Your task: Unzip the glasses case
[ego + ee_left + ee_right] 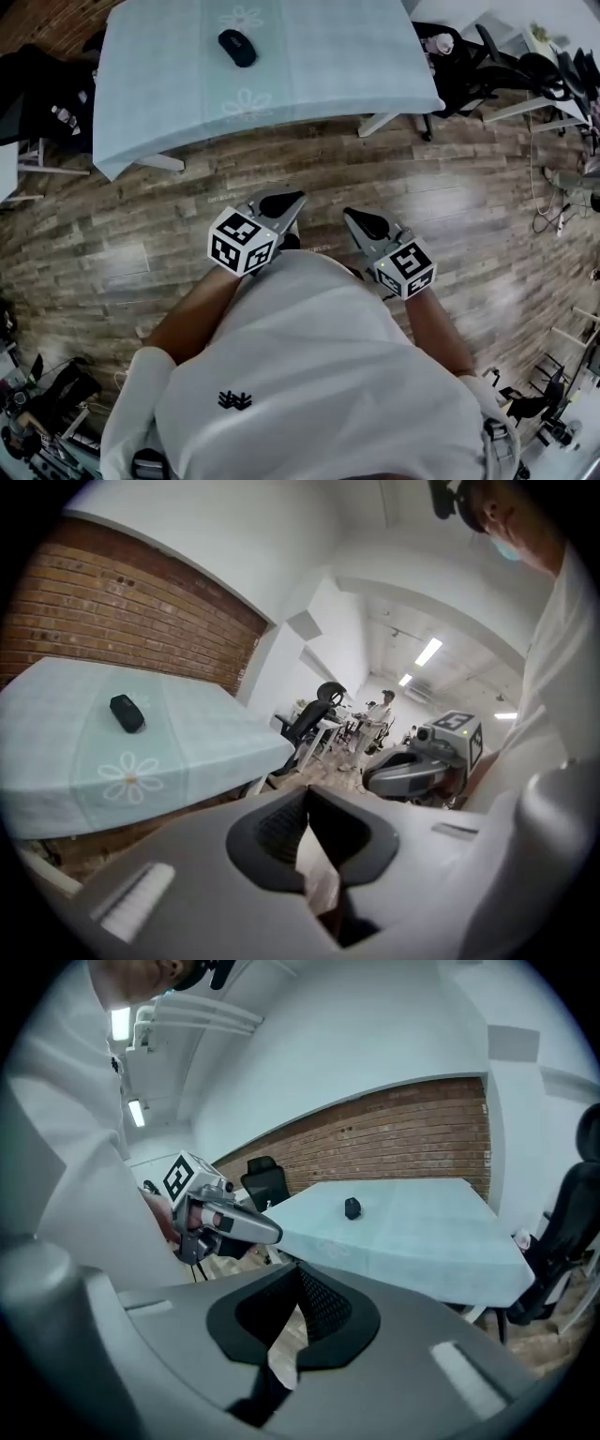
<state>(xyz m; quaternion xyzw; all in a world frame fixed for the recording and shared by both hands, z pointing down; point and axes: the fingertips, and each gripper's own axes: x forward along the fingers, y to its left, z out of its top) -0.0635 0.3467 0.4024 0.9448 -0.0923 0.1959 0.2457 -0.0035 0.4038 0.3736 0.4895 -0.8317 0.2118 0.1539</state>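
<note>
The dark oval glasses case (237, 48) lies on the far pale-blue clothed table (356, 56). Nearer, the left gripper (286, 202) and right gripper (361, 221) hang over the wood floor (141, 244), jaws closed and empty.

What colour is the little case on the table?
The glasses case is black, clearest in the head view.

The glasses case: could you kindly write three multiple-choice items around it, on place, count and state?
1. The dark oval glasses case lies: A on a shelf; B on the pale blue tablecloth; C between jaws.
2. Grippers touching it: A none; B one; C two.
3. Both grippers' jaws are: A wide apart; B shut, empty; C shut on the case.
1 B: it rests on the cloth.
2 A: left gripper and right gripper hang far from the cloth.
3 B: pads meet with nothing between.
</note>
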